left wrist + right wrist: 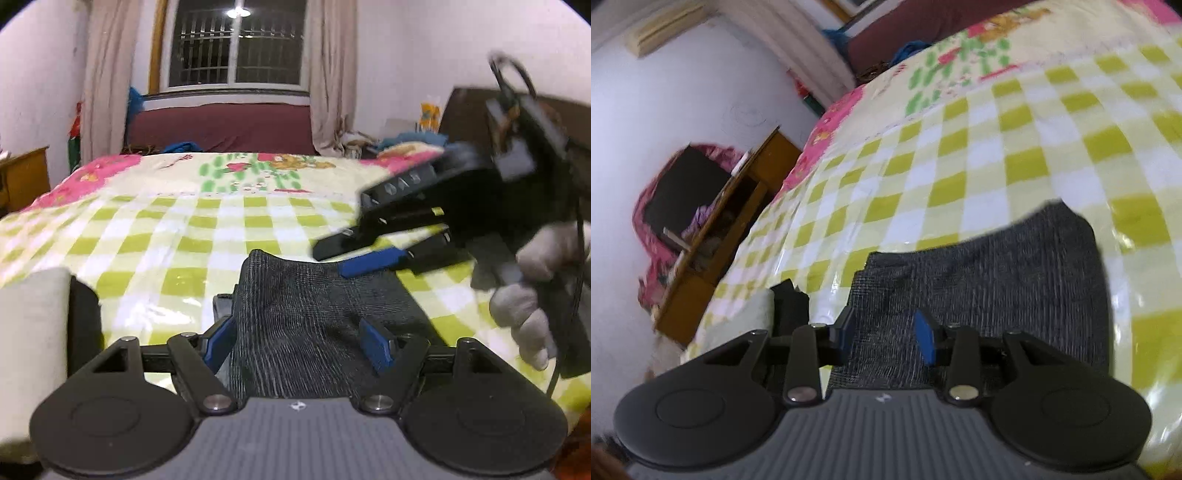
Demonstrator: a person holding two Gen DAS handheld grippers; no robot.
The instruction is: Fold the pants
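The dark grey pants (314, 314) lie folded into a compact stack on the checked bedspread (184, 236). My left gripper (299, 345) is open, its blue pads on either side of the stack's near edge. My right gripper (354, 258) shows in the left wrist view at the right, held in a white-gloved hand, its jaws apart just over the stack's far right corner. In the right wrist view the pants (1015, 280) fill the lower middle and my right gripper (888, 338) is open above their near edge.
The bed (960, 147) has a green-white check and pink cartoon print. A wooden bedside cabinet (713, 236) stands at its left. A window with curtains (236, 44) and a maroon bench (221, 125) are beyond the bed. A dark headboard (469, 110) is at right.
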